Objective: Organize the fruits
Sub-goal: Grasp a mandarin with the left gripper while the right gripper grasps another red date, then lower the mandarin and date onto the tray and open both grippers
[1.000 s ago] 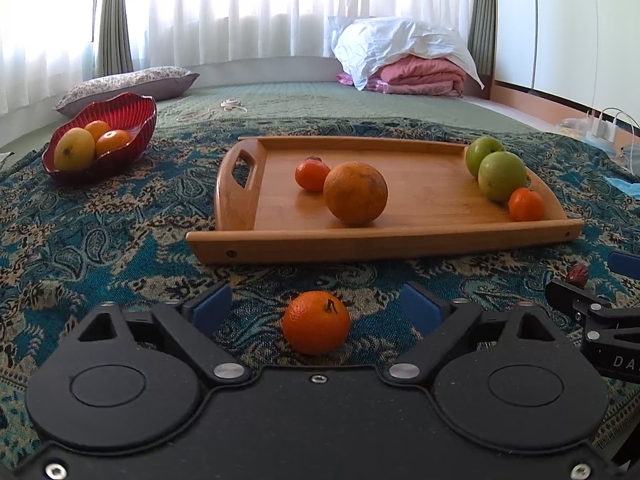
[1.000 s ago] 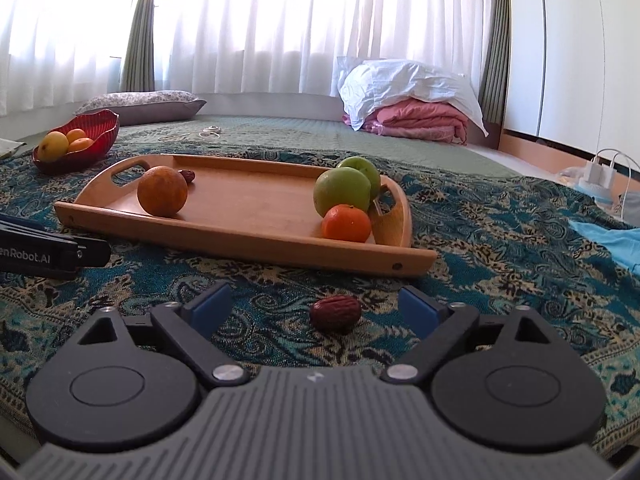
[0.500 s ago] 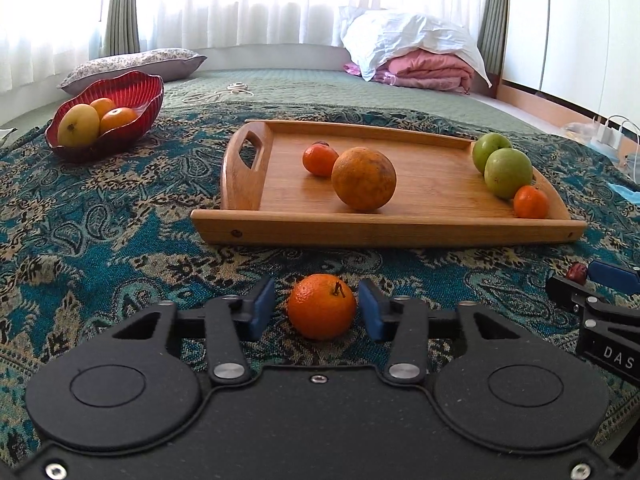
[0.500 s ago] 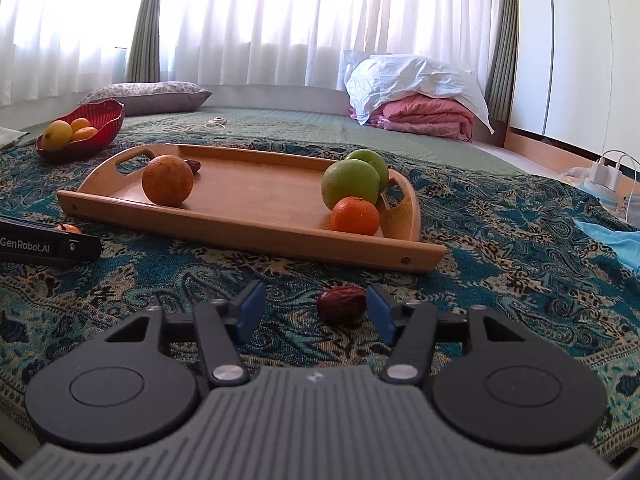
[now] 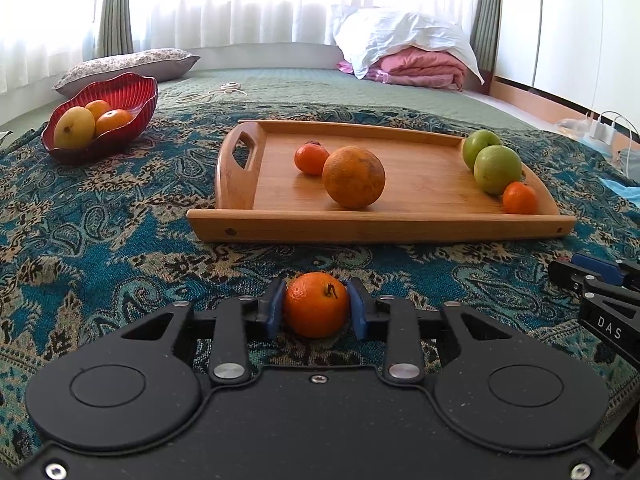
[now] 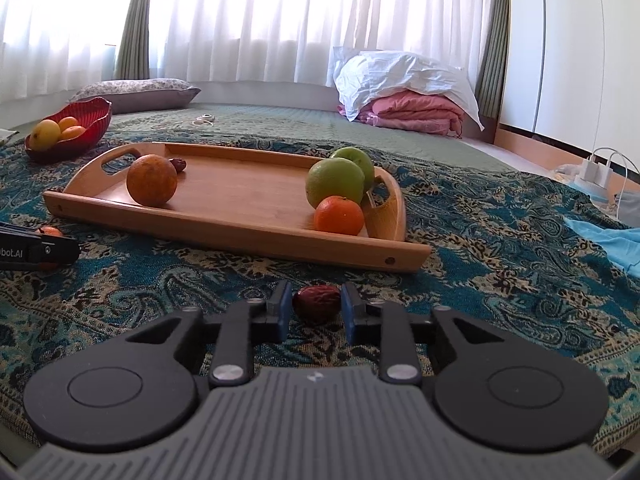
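You are gripping the tangerine point(image 5: 316, 305) in your left tongs point(image 5: 316, 309) and pinching the date point(image 6: 317, 298) with your right tongs point(image 6: 316, 307), both low over the patterned blanket point(image 5: 120, 240). Next, lifting each to the wooden tray point(image 5: 380, 229) looks right.

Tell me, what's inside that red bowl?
The red bowl holds a yellow fruit, perhaps a mango, and two oranges behind it. Its wall hides whatever lies lower down, so there may be more.
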Available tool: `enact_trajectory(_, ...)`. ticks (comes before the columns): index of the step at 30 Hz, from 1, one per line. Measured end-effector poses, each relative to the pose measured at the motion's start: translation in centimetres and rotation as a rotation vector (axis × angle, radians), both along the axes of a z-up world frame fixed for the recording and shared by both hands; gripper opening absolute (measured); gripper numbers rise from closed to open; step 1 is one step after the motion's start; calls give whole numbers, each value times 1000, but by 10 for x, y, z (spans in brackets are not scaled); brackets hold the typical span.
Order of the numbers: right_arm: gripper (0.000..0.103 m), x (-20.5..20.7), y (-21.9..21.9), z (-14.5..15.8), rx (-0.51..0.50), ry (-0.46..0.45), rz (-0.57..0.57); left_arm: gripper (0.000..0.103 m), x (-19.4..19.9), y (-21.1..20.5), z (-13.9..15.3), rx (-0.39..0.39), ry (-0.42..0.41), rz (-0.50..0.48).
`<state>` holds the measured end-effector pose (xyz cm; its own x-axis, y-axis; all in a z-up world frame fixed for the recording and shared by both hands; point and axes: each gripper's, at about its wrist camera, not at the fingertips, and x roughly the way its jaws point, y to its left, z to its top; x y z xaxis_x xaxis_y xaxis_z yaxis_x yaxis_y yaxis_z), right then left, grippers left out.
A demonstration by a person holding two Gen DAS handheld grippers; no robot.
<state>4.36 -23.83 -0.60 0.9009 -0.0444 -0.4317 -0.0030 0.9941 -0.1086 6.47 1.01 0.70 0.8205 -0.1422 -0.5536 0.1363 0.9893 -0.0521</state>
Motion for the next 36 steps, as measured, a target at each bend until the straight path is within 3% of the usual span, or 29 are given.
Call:
enact_trajectory(16,30,10,6,24,-7,-49,29,31,16,-6,34,-25,-68,-35)
enact_trajectory(26,30,50,-9,60,50,-74,5,31,66,4,62,-81,-51,-44)
enact_trajectory(36,30,114,-28,85,71,-2,-9,31,134,10,84,-133,8,-29)
